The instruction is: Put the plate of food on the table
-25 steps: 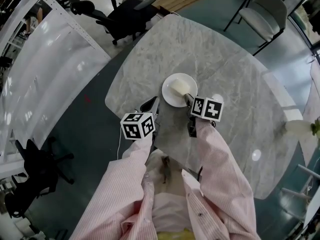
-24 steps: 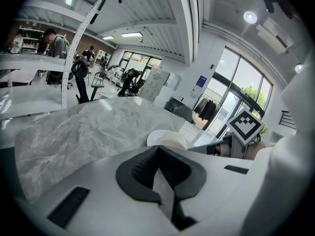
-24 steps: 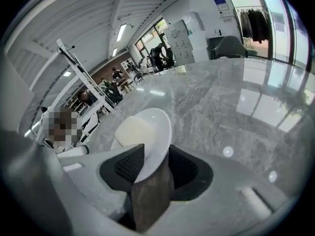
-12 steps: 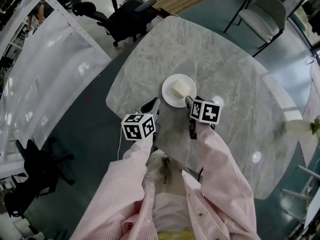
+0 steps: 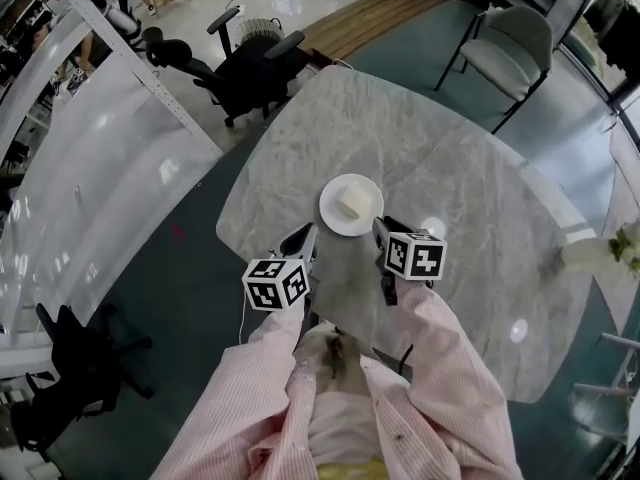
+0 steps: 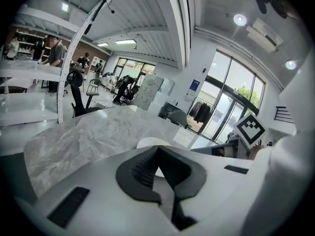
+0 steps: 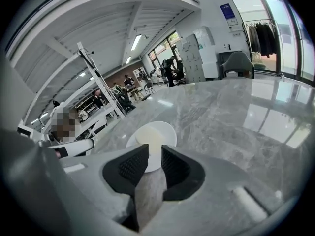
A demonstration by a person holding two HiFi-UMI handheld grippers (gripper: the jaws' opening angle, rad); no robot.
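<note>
Shift: both grippers are being drawn back toward the lower edge of the head view. The right gripper (image 5: 381,226), at the rim of the plate (image 5: 368,190) a second ago, is now being held clear of it. Its jaws have just been closing, with nothing between them.
Plate: it is lying flat on the table (image 5: 450,138), just left of the head view's centre. It is being touched by neither gripper.
Food (image 5: 349,202): a pale block is being carried on the plate's middle.
Right gripper: it is being held just below and right of the plate. In the right gripper view the jaws are being kept apart by a narrow gap that shows only bare table. The plate is showing just beyond the tips.
Left gripper (image 5: 303,236): it is being held just below and left of the plate, apart from it. In the left gripper view the jaw tips are being pressed together and nothing is being gripped. A sliver of the plate is showing behind them.
Cubes: the left cube (image 5: 276,282) and the right cube (image 5: 414,256) are being carried near the table's lower edge.
Sleeves (image 5: 440,368): pink striped cloth is filling the lower middle of the head view.
Chairs: a black chair (image 5: 240,63) is standing at the upper left and a grey chair (image 5: 510,43) at the upper right, both off the table.
</note>
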